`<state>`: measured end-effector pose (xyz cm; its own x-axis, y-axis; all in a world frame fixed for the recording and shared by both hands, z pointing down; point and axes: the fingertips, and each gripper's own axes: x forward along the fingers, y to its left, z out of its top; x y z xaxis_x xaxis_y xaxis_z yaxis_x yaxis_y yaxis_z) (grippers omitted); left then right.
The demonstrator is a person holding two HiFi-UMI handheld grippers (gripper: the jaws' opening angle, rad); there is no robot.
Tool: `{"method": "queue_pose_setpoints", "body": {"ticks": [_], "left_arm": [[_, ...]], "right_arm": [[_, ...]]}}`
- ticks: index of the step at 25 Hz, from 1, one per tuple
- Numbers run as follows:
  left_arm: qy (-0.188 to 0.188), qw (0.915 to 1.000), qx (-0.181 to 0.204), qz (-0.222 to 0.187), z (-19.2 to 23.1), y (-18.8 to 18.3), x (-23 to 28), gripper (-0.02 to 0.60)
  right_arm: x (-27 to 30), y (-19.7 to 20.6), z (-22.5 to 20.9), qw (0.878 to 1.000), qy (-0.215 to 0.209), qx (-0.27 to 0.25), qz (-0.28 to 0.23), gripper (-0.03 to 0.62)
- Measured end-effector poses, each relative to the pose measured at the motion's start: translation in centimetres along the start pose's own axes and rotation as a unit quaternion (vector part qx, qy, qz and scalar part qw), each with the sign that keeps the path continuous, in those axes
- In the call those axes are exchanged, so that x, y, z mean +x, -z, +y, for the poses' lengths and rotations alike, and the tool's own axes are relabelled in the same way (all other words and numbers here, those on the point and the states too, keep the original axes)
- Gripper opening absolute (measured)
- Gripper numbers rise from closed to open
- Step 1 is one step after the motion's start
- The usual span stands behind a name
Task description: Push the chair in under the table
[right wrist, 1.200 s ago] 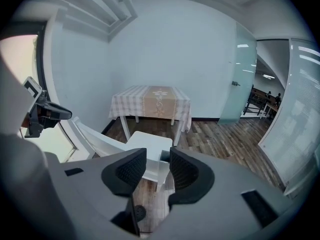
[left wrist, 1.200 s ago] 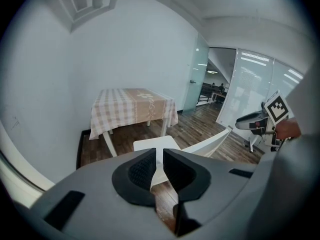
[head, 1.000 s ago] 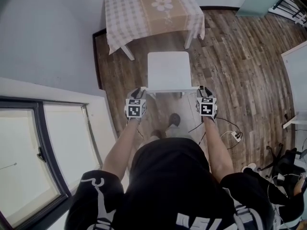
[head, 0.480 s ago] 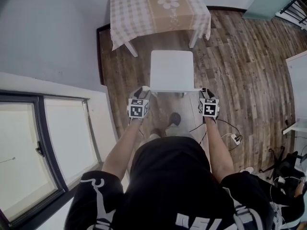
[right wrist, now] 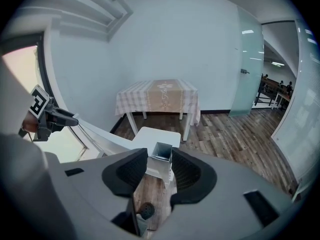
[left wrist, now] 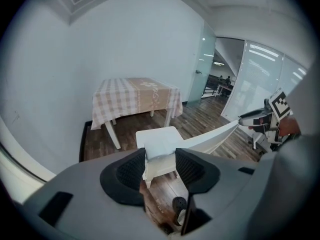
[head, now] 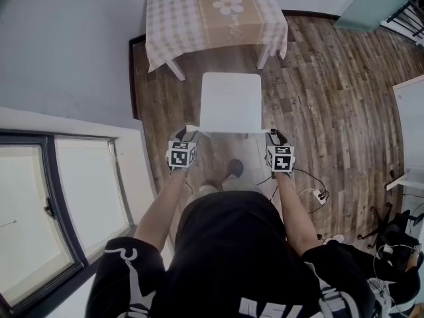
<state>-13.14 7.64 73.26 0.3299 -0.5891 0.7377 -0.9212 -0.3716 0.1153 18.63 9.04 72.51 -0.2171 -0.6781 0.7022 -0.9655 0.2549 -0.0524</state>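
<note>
Chair's (head: 230,101) smooth white back corners inside left gripper's (head: 188,133) opening, right gripper's (head: 272,135) closing jaws.

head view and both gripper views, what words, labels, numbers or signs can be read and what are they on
No quotable text: nothing reads as a word or number in any view.
Left marker cube: black-and-white square code, no letters.
Right marker cube: the same kind of code.
White print on the black shirt: cut off at the frame edge, unreadable.
Tablecloth: a flower motif, no writing.
</note>
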Motion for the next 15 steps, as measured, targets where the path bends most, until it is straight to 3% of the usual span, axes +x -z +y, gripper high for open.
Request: {"method": "queue_pose_setpoints", "body": {"ticks": [5, 15], "left_arm": [[0.003, 0.9990, -0.045, 0.002, -0.12, -0.24, 0.25, 0.199], [-0.004, 0.9979, -0.065, 0.007, 0.13, -0.29, -0.01, 0.195]], "right_arm": [[0.15, -0.14, -0.27, 1.000, -0.013, 0.002, 0.000, 0.155], [0.24, -0.23, -0.16, 1.000, -0.028, 0.006, 0.003, 0.156]]}}
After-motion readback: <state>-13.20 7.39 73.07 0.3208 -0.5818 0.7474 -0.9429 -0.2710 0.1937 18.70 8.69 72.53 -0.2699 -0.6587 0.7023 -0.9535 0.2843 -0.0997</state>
